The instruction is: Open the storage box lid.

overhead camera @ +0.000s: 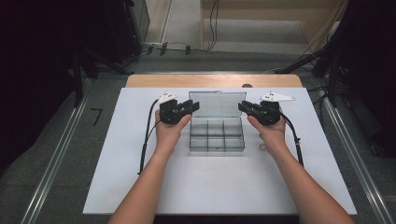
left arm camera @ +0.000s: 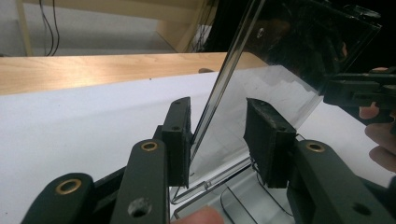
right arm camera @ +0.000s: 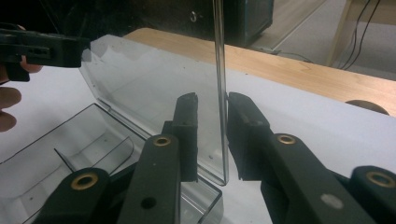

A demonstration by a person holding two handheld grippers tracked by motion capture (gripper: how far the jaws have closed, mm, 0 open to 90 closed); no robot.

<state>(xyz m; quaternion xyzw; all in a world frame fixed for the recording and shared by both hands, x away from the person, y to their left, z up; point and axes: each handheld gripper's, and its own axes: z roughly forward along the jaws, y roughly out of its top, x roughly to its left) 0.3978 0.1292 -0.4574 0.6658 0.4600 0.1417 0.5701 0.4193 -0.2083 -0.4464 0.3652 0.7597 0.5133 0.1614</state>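
Clear plastic compartment box (overhead camera: 217,135) is sitting mid-bench on the white sheet (overhead camera: 140,177), base flat, hinged lid (overhead camera: 217,103) standing up at the far edge, roughly upright. Compartments are looking empty in the high view.

Left claw (overhead camera: 187,109) is bracketing the lid's left edge. In the left gripper view the lid edge (left arm camera: 219,93) is running up between the two jaws: one pad is lying just beside or touching the panel, the other pad (left arm camera: 266,140) is standing clearly off it with a gap. So the jaws are at a medium gap and not clamping yet.

Right claw (overhead camera: 247,108) is working the lid's right edge. In the right gripper view the thin lid edge (right arm camera: 219,93) is standing between the pads; the right-hand pad (right arm camera: 243,135) is appearing to touch it, the left-hand pad (right arm camera: 187,135) is sitting a sliver away. Narrow, close to pinching; I cannot tell for certain that both pads are pressing.

Both hands are resting low beside the box, wrists on the sheet.

Step in hand, as I am judging it: taking hold of the lid at both ends, ahead of swinging it on its hinge.

Next move is calling for both claws to finish closing on the thin panel, evenly, then a matched arc of both hands toward the person so the lid is not twisting or slipping out, with the base staying put.
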